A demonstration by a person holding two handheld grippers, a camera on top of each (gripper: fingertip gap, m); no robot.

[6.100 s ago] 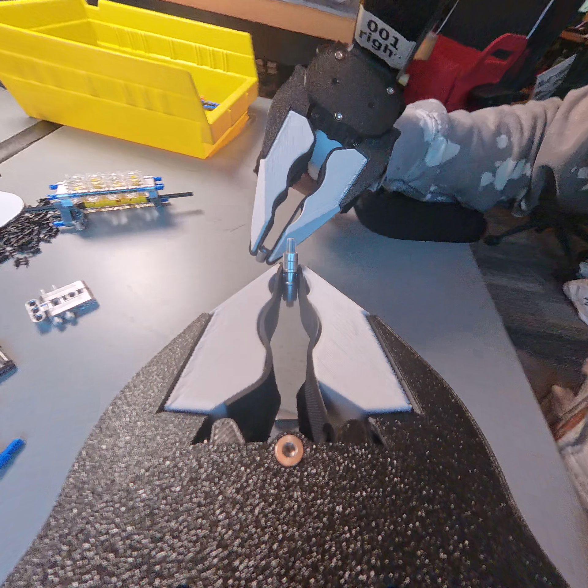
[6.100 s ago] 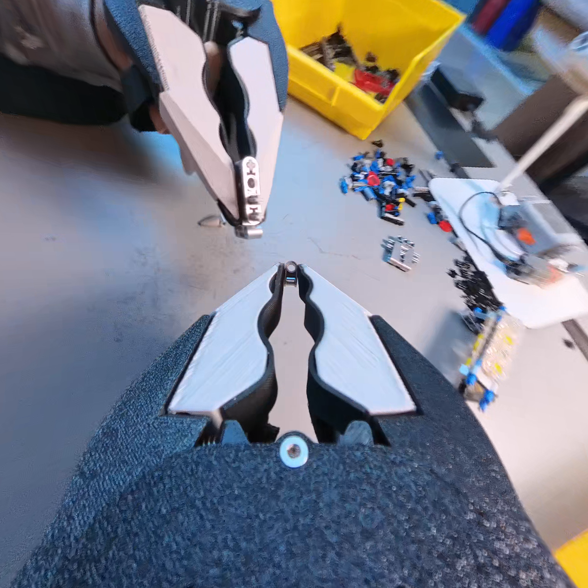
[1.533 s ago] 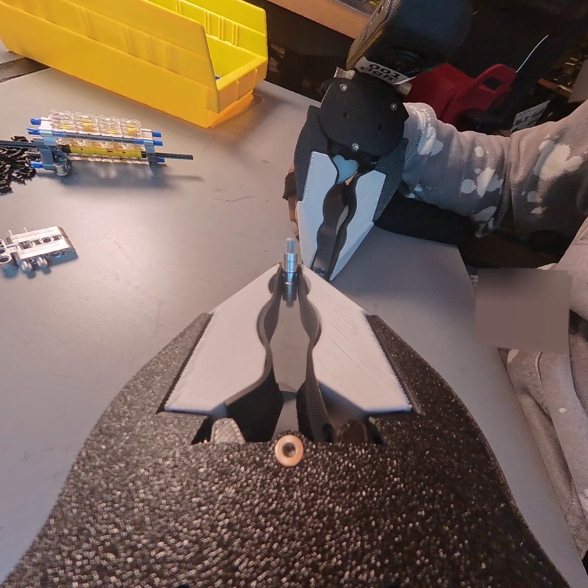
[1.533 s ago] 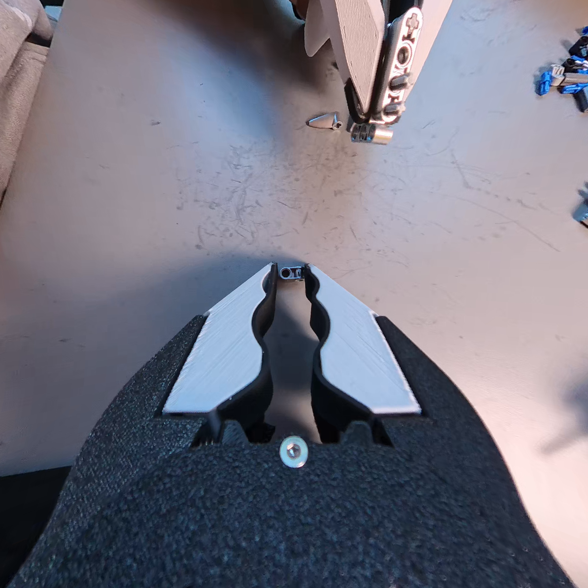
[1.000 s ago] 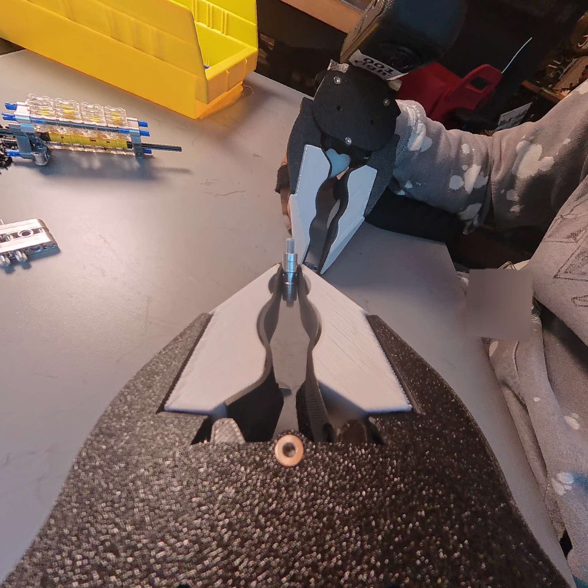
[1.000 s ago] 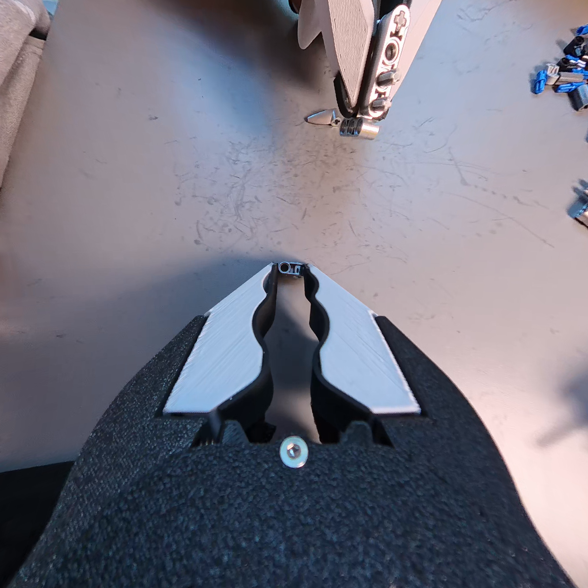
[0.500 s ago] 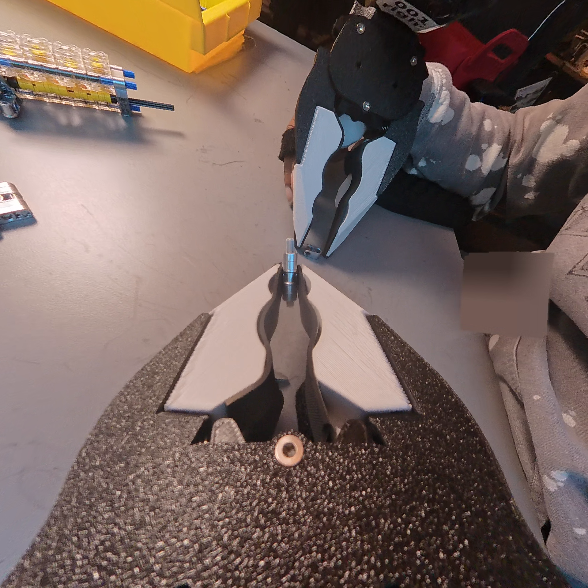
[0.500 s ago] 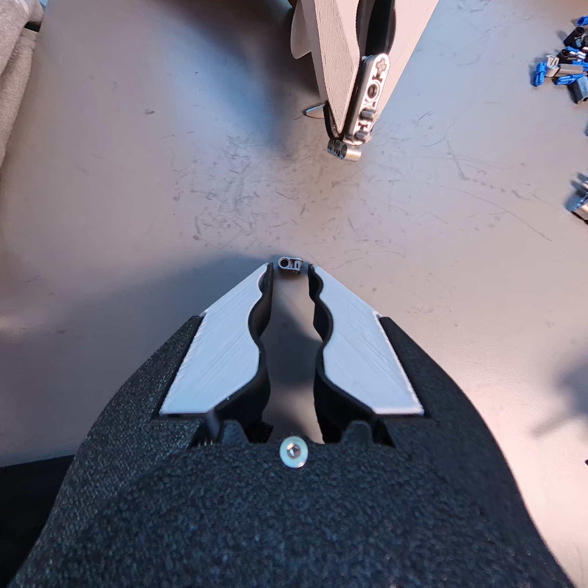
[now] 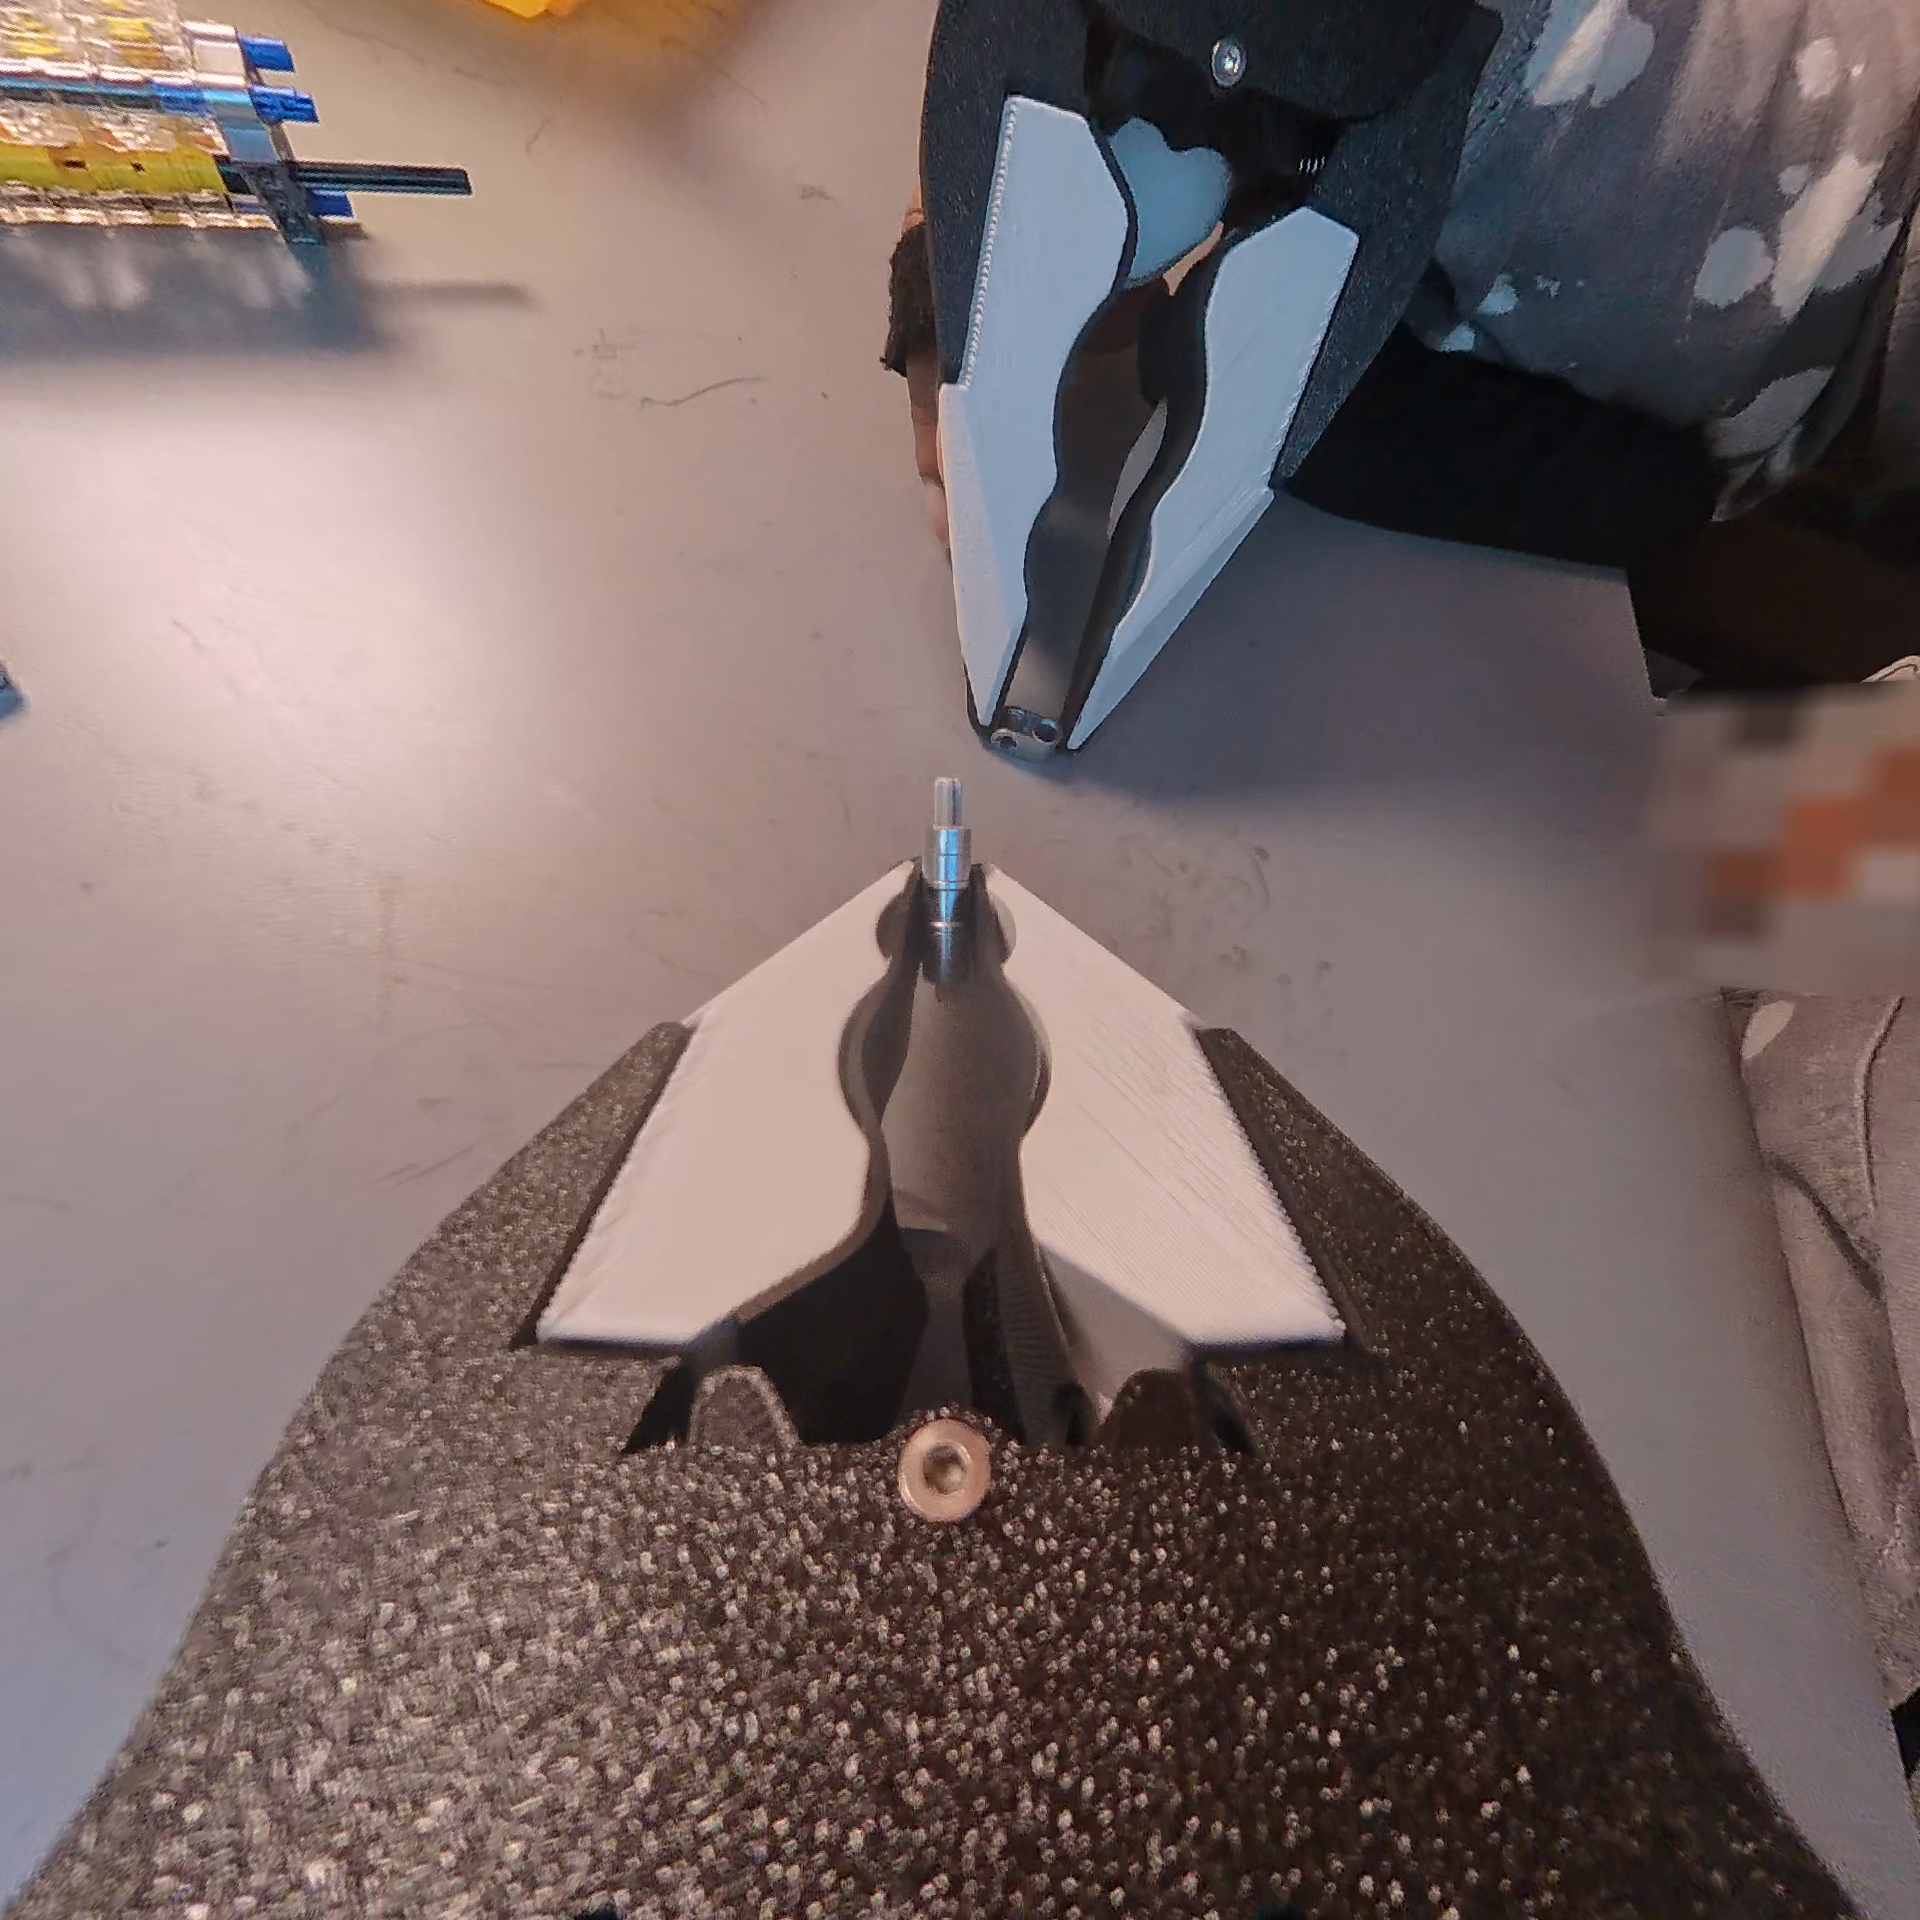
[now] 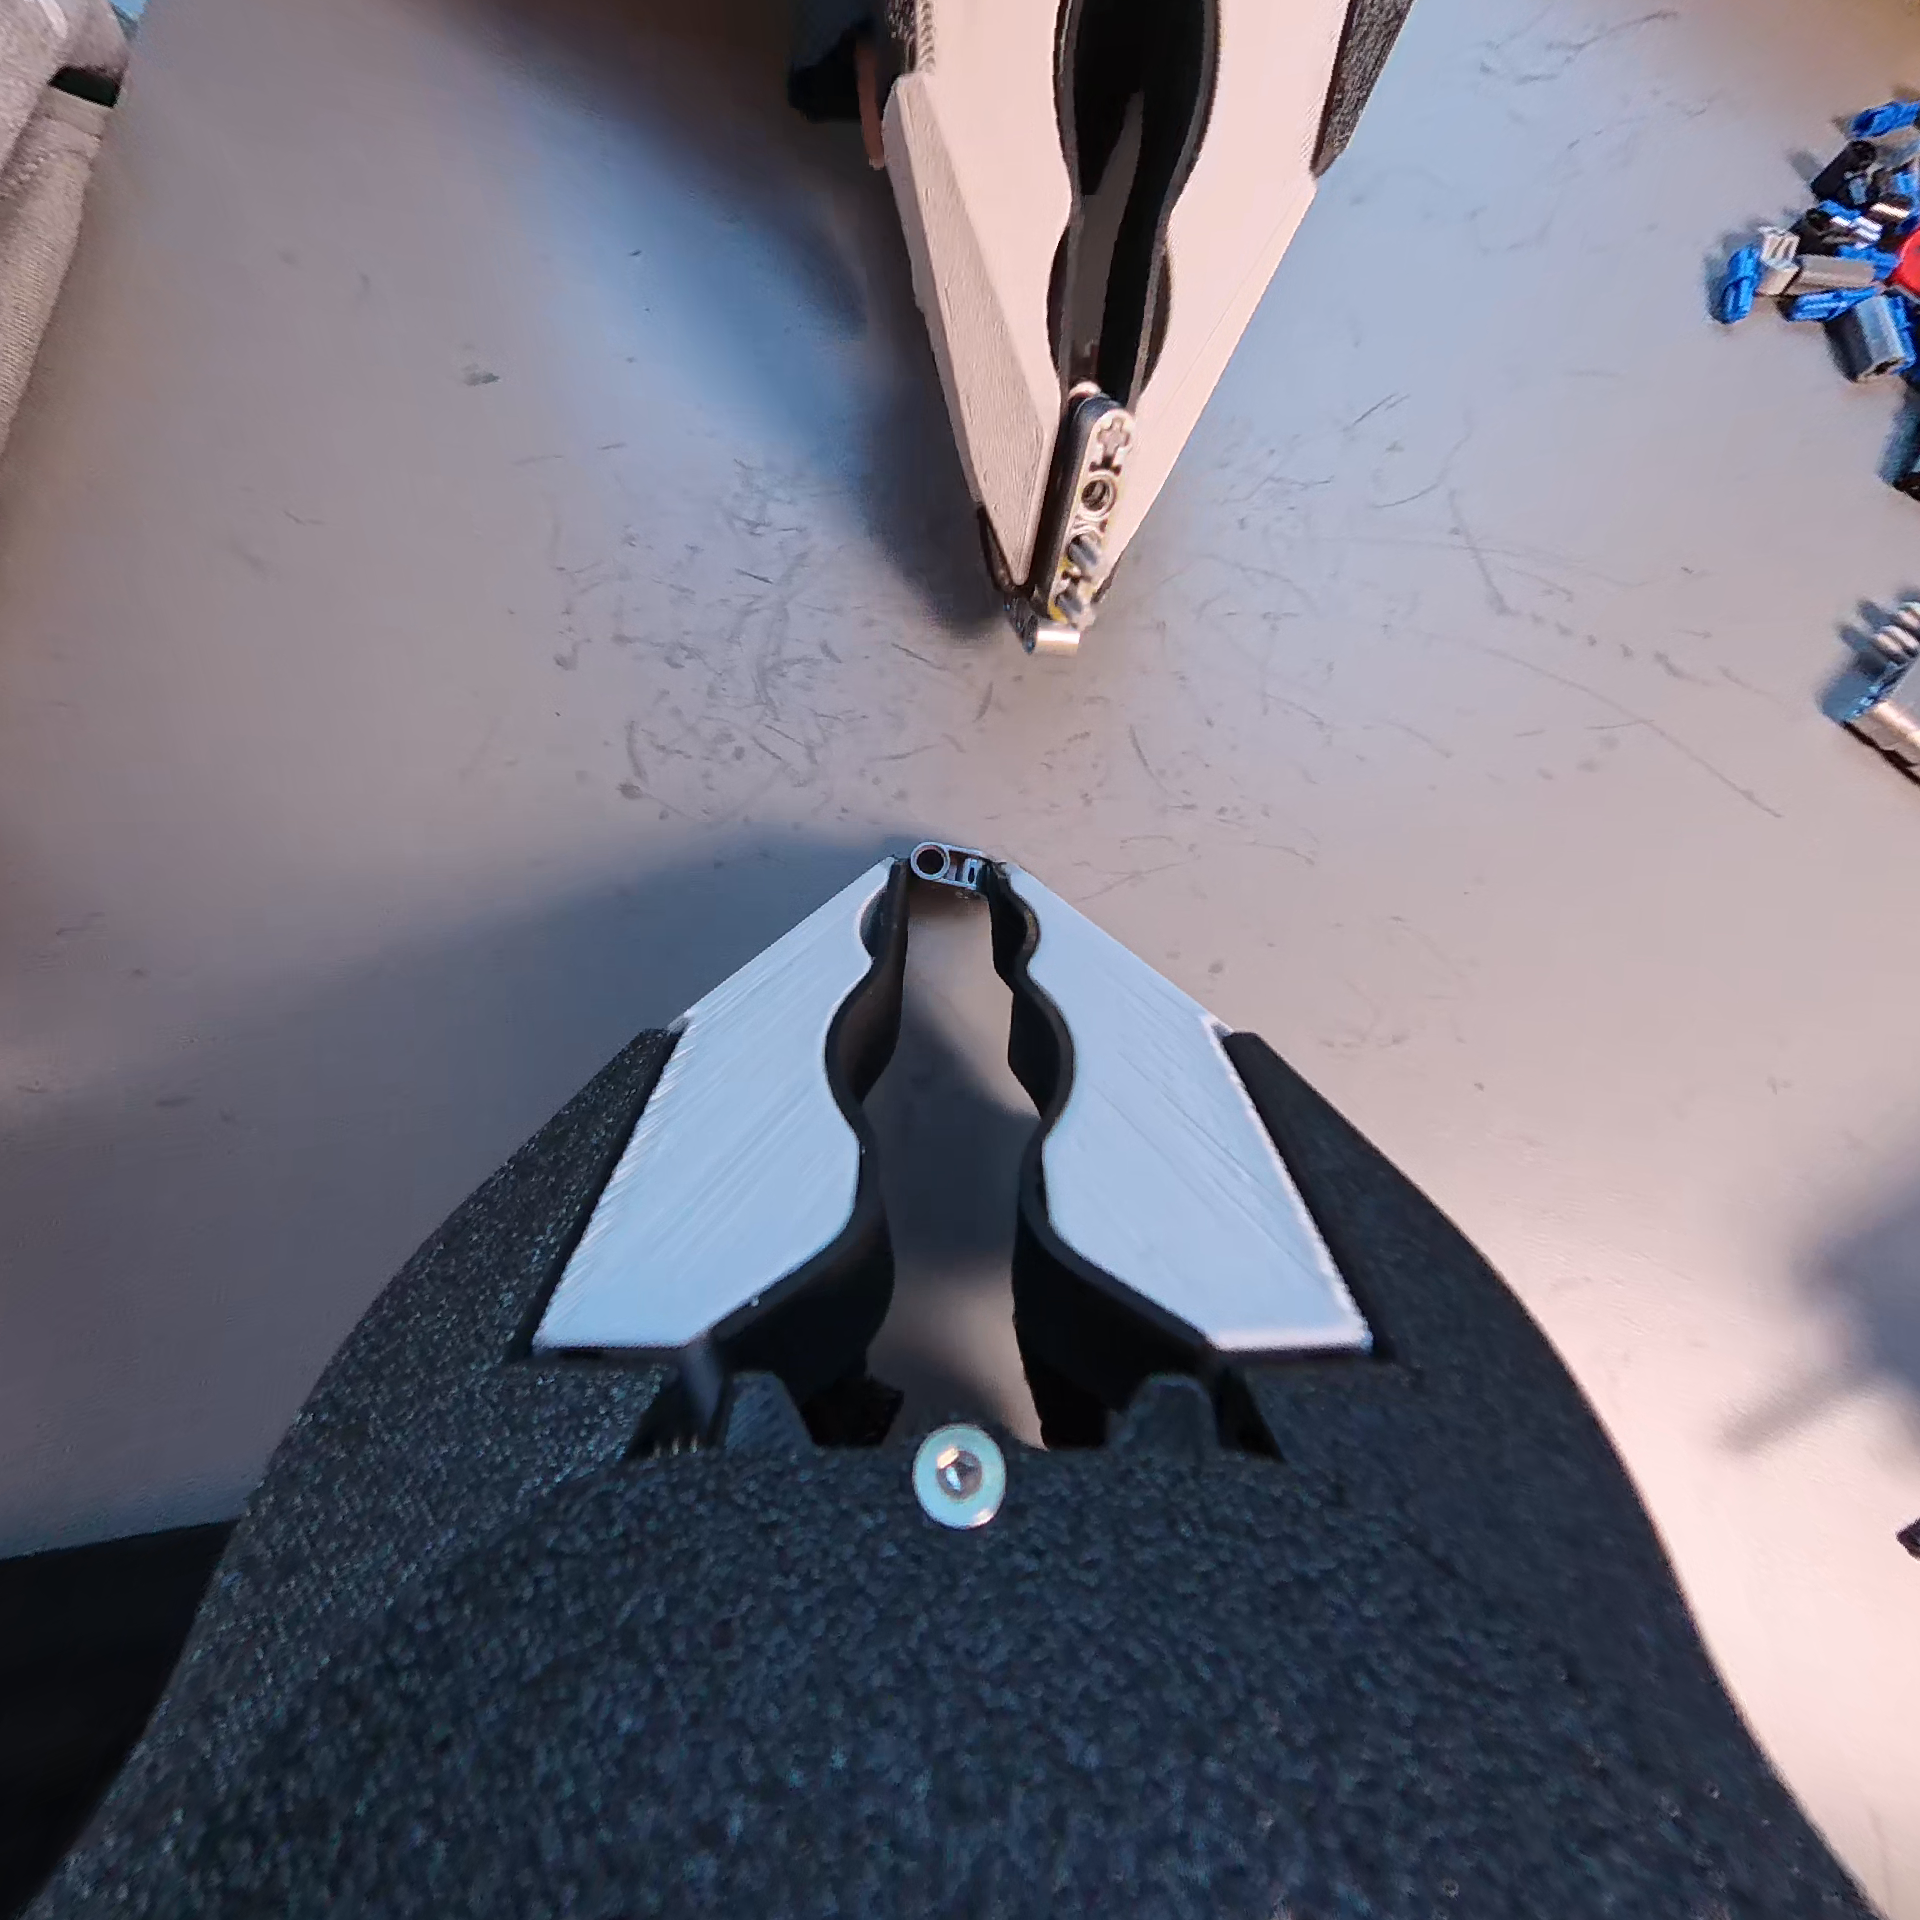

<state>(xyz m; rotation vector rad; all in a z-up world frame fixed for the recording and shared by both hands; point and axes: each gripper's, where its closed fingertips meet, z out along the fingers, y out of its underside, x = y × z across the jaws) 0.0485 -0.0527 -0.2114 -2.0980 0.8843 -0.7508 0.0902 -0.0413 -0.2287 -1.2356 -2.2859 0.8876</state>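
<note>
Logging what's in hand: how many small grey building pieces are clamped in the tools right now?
2. A grey beam with pins sits in the left tool; a small grey connector sits in the right tool. More loose pieces lie at the table edge.

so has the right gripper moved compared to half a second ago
Yes. In the left wrist view the right gripper has come closer and lower toward the pin that the left gripper holds.

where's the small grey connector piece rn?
The small grey connector is pinched at the tips of the right gripper, low over the grey table. In the left wrist view it sits just beyond the beam assembly held by the left gripper.
</note>
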